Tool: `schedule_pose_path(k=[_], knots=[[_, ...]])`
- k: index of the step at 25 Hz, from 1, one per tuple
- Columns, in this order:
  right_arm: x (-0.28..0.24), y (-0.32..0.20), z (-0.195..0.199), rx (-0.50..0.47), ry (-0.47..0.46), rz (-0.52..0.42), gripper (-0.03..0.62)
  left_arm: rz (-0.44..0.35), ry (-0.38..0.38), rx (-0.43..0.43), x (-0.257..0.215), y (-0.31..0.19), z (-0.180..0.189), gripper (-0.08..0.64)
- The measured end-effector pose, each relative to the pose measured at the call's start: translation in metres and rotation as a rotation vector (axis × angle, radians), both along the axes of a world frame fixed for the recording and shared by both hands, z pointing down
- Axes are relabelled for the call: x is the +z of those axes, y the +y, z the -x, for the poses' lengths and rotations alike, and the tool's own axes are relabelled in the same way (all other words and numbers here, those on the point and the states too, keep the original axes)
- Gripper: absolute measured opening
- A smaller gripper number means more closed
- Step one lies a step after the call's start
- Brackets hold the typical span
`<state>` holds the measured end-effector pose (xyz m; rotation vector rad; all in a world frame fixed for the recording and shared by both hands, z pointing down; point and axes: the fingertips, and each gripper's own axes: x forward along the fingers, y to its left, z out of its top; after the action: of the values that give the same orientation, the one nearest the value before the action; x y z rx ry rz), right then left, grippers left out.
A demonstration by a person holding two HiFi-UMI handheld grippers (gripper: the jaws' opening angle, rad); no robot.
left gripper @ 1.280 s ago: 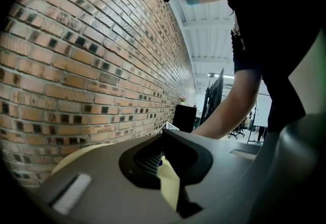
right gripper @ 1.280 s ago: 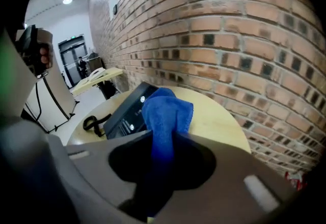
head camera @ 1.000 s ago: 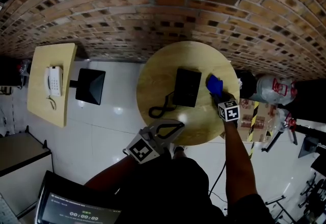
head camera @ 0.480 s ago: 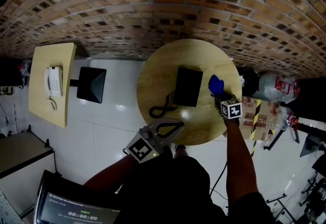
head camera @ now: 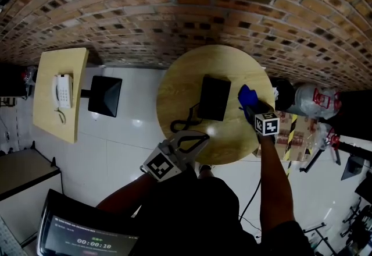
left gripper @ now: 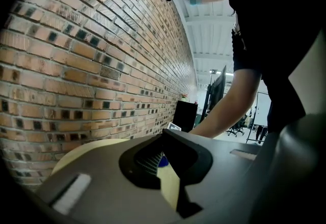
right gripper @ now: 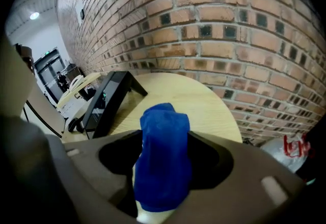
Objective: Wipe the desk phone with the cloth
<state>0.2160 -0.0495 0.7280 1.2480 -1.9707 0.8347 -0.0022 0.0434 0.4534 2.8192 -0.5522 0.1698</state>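
Just then the phone (head camera: 214, 98) lay near the middle of the table (head camera: 174, 89), its cord (head camera: 183, 124) curled off the near-left corner. Just beside its right edge, the cloth (head camera: 246, 95) stood bunched between the jaws of my right claw (head camera: 250, 105). Those jaws had just been opening and stood wide, not pinching it. My left claw (head camera: 200, 139) hung over the table's near edge, jaws together on nothing, apart from the phone.

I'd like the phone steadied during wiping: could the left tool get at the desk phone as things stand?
Probably yes. The left tool hovers at the table's near edge, and only the coiled cord lies between it and the desk phone; the cloth is on the phone's other side.
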Motion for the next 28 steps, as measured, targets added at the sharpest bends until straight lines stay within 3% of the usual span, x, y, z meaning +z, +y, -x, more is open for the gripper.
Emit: schedule_pose_path(k=[8,16,19,24,28], knots=[[-0.099,0.001,0.002,0.006,-0.052,-0.273,0.264,-0.032,-0.006,-0.023,-0.013,0.002,-0.005,-0.008],[-0.237,0.067,0.088,-0.234,-0.323,-0.572,0.247,-0.095,0.004,-0.055,-0.043,0.020,-0.004,-0.008],[-0.276,0.089,0.110,-0.269,-0.433,-0.624,0.176,-0.115,0.016,-0.058,-0.051,0.026,-0.007,-0.009],[-0.327,0.140,0.145,-0.344,-0.507,-0.646,0.005,-0.123,0.049,-0.063,-0.087,0.056,-0.006,-0.009],[-0.354,0.169,0.173,-0.406,-0.515,-0.650,0.000,-0.116,0.057,-0.066,-0.104,0.070,-0.006,-0.008]])
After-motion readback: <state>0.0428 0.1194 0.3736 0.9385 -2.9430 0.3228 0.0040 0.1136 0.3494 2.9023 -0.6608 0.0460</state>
